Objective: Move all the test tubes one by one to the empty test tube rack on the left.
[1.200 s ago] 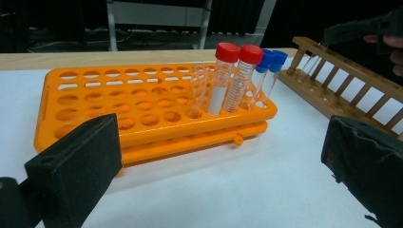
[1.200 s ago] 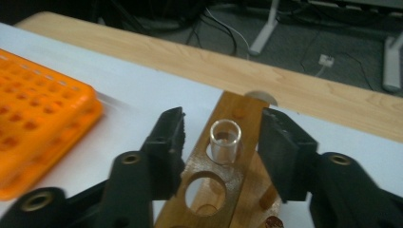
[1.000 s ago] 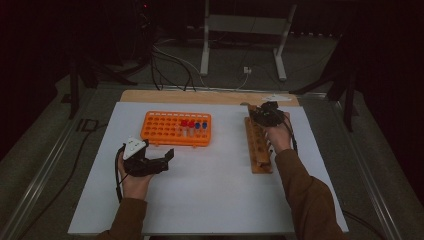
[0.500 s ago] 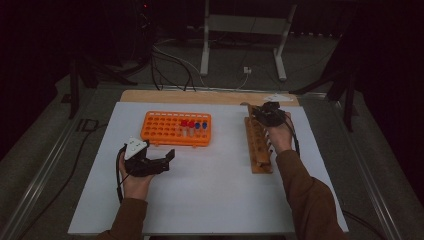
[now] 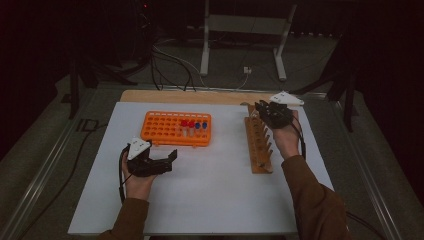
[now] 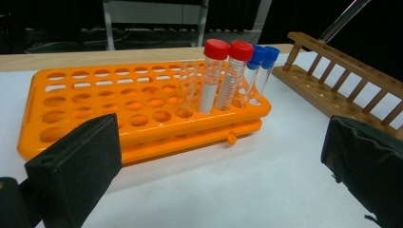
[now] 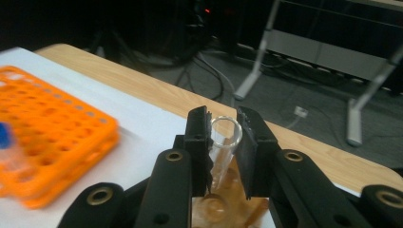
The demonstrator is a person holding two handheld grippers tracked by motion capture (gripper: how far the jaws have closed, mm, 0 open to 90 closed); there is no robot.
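Dim room, grey floor (image 5: 320,65) with cables (image 5: 170,65), seemingly a metal stand (image 5: 240,30) behind.

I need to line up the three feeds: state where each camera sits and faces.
High view: above the person's side, facing forward and down; both forearms, left tongs, right tongs.
Left gripper view: on the left tongs, facing the orange rack.
Right gripper view: on the right tongs, clamping a clear tube.
All share the orange rack.

Bright orange rack (image 6: 142,114) on a white bench (image 5: 210,200), two red caps (image 6: 228,49) and two blue caps (image 6: 266,52) standing out; warm brown wooden rack (image 5: 259,145) alongside, a clear glass tube (image 7: 223,142) between matte black fingers (image 7: 252,152), brown sleeves (image 5: 315,200) below
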